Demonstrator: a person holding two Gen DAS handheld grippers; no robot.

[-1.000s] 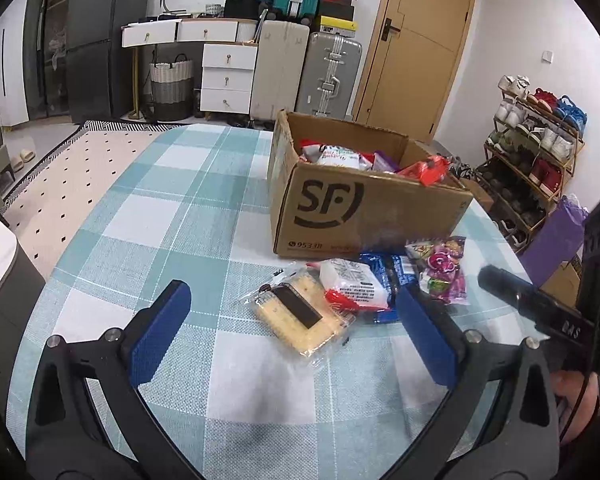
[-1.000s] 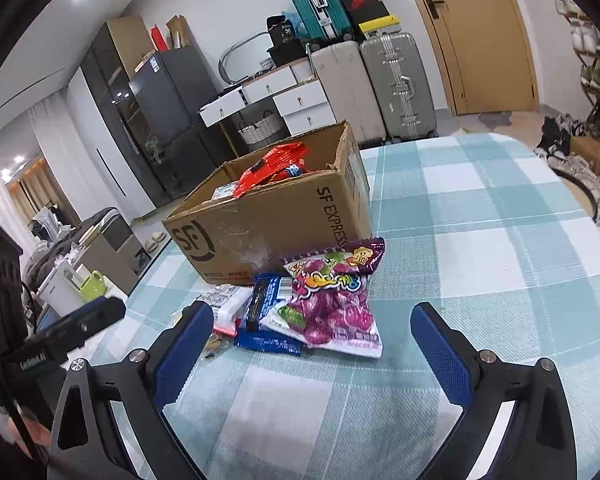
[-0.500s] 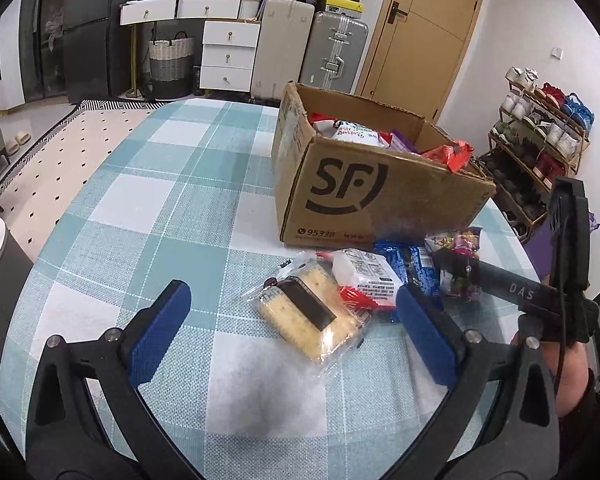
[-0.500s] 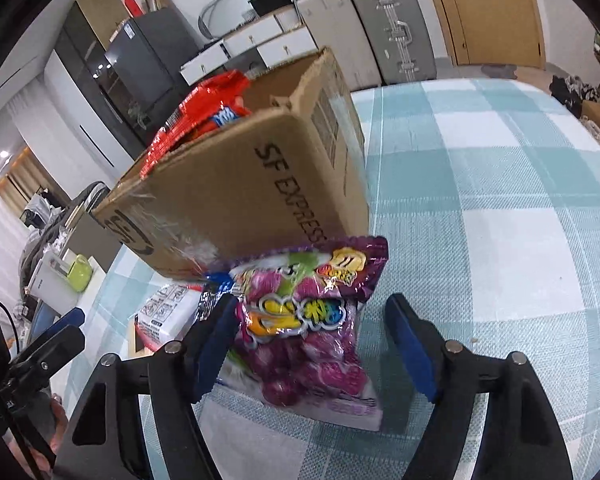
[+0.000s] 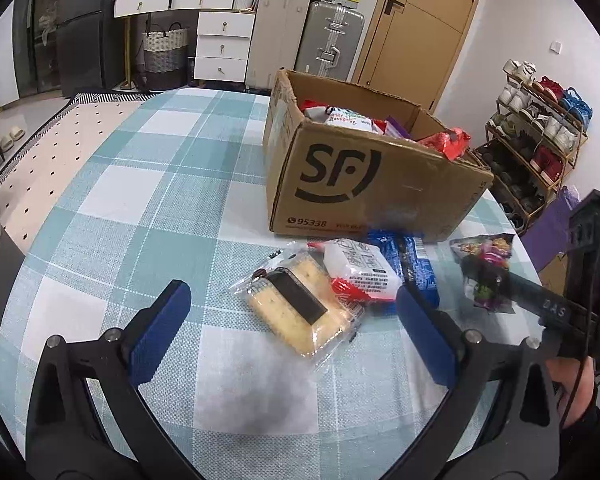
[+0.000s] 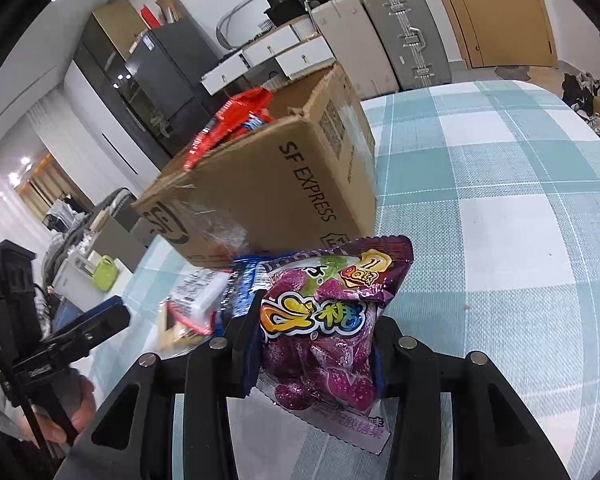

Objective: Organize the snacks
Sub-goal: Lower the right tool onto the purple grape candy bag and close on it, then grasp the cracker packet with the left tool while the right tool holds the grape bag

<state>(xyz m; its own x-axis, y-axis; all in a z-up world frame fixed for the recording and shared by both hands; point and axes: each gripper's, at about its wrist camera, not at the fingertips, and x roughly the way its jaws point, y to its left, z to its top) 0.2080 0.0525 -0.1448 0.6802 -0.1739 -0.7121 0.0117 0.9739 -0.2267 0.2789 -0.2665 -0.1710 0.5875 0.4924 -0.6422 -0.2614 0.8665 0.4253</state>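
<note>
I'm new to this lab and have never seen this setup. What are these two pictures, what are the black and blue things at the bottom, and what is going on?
There is no robot: a person holds a two-finger tool in each hand, each with a camera looking along its fingers. One picture is from the left tool, the other from the right. The left hand-held gripper is open above a cracker packet lying on the checked tablecloth. Beside it lie a white packet and a blue packet, in front of a cardboard box that already holds snacks. The right hand-held gripper has just closed on a purple candy bag.
</note>
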